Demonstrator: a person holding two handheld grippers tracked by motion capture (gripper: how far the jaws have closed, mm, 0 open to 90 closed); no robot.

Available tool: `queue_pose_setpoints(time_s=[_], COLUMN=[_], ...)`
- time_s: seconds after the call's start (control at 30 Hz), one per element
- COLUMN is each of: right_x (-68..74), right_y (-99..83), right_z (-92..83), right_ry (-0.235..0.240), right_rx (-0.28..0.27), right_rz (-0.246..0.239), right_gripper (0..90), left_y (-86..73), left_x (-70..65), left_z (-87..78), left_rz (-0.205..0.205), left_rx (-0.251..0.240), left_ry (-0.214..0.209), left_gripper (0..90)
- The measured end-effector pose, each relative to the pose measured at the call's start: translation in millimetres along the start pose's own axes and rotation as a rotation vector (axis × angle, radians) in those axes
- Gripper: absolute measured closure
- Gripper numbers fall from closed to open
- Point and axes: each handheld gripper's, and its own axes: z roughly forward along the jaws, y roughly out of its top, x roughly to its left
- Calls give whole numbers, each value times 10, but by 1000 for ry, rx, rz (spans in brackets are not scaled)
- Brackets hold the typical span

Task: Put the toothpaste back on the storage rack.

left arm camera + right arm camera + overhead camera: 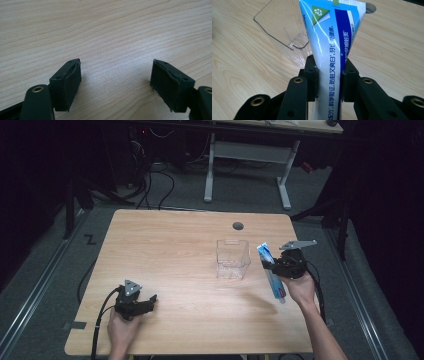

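Carry step: my right gripper [272, 266] clenches toothpaste tube [270, 270] at frame right; next, lower into clear container [233, 258]; left gripper [148, 301] released.

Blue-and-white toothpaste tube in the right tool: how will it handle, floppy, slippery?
The blue-and-white plastic toothpaste tube probably gives under pressure: the right tool pinches it narrow between its jaws. Its glossy printed skin may slip. Held mid-body, the tube sticks out both ways in the high view, so it may swing.
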Motion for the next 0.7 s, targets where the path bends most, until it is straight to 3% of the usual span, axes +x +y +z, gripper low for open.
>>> queue_pose_setpoints(time_s=[0.7], right_x=[112], right_y=[106], right_z=[-50], right_ry=[21], right_rx=[-31], right_rz=[-26], right_gripper=[718], left_y=[0], left_x=[1], left_z=[0], left_rz=[0], left_rx=[0], left_ry=[-1], left_gripper=[250])
